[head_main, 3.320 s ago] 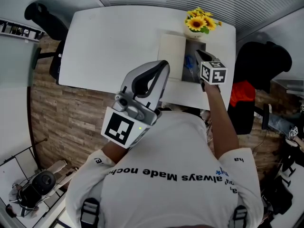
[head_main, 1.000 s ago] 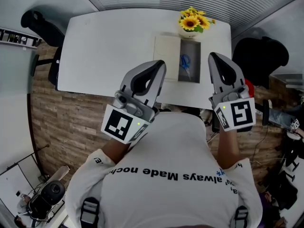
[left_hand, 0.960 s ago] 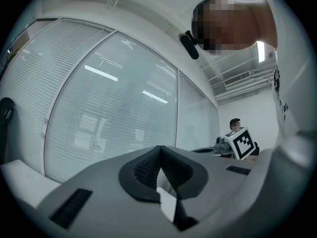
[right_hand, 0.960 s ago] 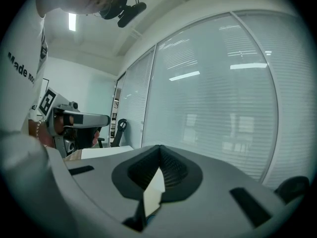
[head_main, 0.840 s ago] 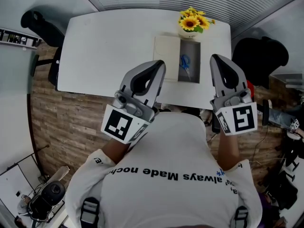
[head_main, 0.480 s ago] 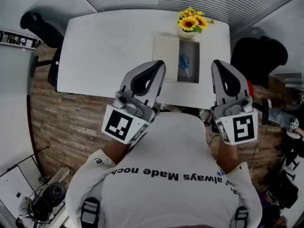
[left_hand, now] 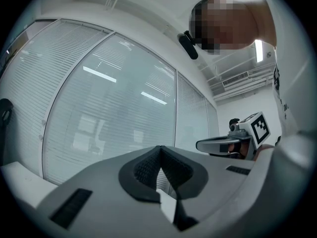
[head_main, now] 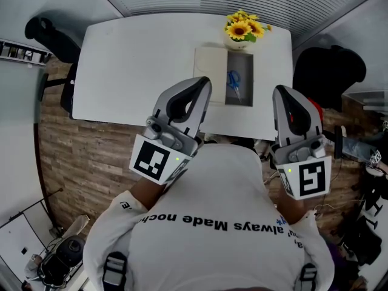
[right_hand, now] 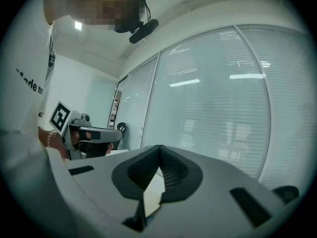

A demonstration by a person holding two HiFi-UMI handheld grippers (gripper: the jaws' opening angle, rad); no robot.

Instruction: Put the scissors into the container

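My left gripper (head_main: pixel 205 82) and right gripper (head_main: pixel 279 91) both have their fingers clenched on nothing, near the front edge of the worktop (head_main: pixel 139 59). The blue scissors (head_main: pixel 234 83) lie inside the container (head_main: pixel 241 100).

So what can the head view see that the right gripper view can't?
Only the head view clearly shows the scissors lying in the container, and the sunflowers. Only the right gripper view shows the blinds, and that the right tool is shut and empty. Both show the right tool, the left tool and the white shirt.
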